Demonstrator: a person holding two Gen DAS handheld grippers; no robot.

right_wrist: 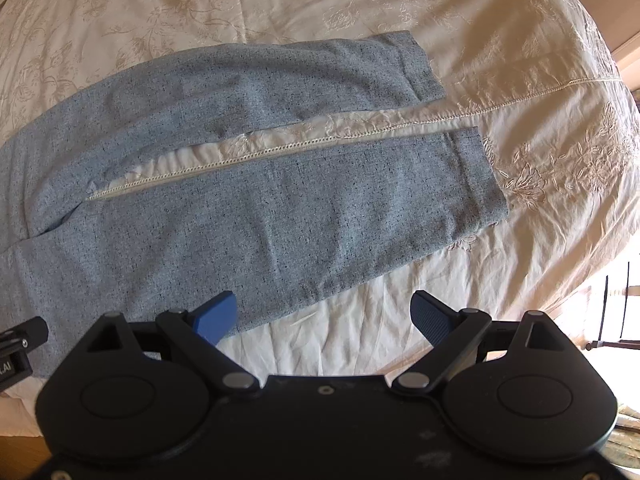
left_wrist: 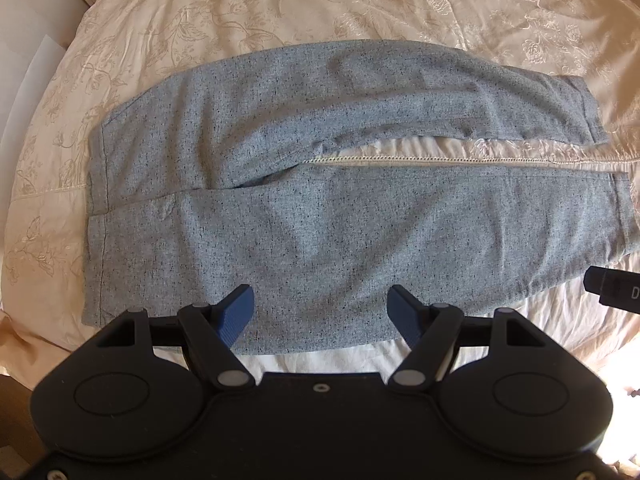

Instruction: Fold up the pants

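The speckled grey woven pants (left_wrist: 320, 184) lie flat on the cream embroidered bedspread (left_wrist: 360, 8), legs parted, directly under and ahead of both tongs. My left tongs (left_wrist: 322, 312) hang wide open over the near leg's edge, holding nothing; my right tongs (right_wrist: 324, 316) are likewise spread and empty, one blue pad (right_wrist: 216, 316) above the cloth. I judge the risk is pinching bedspread along with the hem, dragging both and skewing the fold.

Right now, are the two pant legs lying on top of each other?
No, the pants lie flat with a strip of bedspread showing between the legs.
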